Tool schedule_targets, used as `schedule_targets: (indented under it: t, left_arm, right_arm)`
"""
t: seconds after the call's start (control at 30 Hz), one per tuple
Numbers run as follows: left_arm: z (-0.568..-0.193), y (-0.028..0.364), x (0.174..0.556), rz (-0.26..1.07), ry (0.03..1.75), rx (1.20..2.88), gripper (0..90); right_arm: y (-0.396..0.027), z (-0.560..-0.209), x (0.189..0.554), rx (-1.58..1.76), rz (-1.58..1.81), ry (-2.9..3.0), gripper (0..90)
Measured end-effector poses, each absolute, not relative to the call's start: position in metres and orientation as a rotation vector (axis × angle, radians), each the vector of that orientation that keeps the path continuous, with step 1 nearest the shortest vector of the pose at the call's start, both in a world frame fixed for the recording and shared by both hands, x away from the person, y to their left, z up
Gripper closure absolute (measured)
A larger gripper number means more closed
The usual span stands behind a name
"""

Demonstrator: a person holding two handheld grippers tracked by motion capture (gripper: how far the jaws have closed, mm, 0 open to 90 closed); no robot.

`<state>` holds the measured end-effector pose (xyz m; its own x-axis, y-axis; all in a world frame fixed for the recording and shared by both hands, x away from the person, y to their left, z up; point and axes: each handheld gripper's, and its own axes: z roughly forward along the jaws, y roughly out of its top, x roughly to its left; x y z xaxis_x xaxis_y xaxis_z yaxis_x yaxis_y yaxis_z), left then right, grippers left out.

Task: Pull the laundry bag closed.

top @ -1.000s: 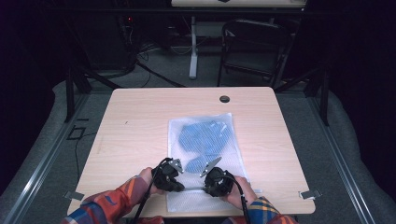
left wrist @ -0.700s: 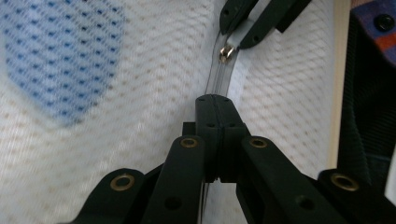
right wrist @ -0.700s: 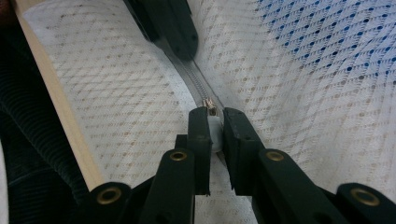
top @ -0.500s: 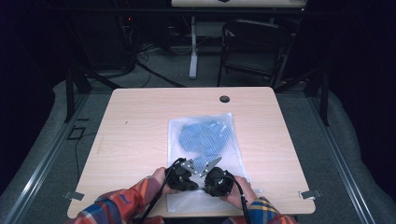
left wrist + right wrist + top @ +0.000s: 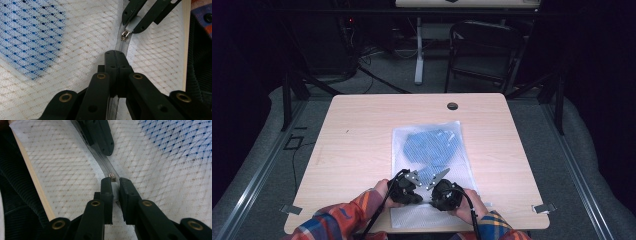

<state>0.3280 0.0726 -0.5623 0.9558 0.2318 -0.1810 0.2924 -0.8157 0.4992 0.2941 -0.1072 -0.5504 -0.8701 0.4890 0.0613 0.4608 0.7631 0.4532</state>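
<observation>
- The white mesh laundry bag [image 5: 427,150] lies flat on the tabletop [image 5: 357,145], near edge right by the person, with a blue garment [image 5: 432,147] showing through the netting at the far half.
- Left hand-held gripper [image 5: 115,56] has its jaws pressed fully together, pinching the zipper tape [image 5: 120,47] just short of the slider. Looks like it's anchoring the fabric.
- Right hand-held gripper [image 5: 114,185] is nearly closed, clamped on the white pull tab [image 5: 114,191], the metal slider [image 5: 112,176] poking out just past the tips.
- Handling-wise: the bag looks super light and floppy, so I'd guess it bunches and drags along if you tug the slider without pinning the tape. Mesh could snag too.
- Best grab spots, imo: the pull tab for moving the zip, the stiffer tape beside it for holding. The netting itself would just stretch.
- Farther out, a grommet hole [image 5: 452,106] sits at the tabletop's far edge, well clear of the bag.
</observation>
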Motion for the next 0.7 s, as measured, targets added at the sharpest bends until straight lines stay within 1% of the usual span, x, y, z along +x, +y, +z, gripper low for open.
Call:
schedule_targets:
  t: [0.7]
  left_arm:
    - [-0.562,0.073,0.329,-0.152,0.362,2.568,90.0]
  right_arm:
    - [-0.119,-0.547,0.295,0.805,0.718,2.889,82.0]
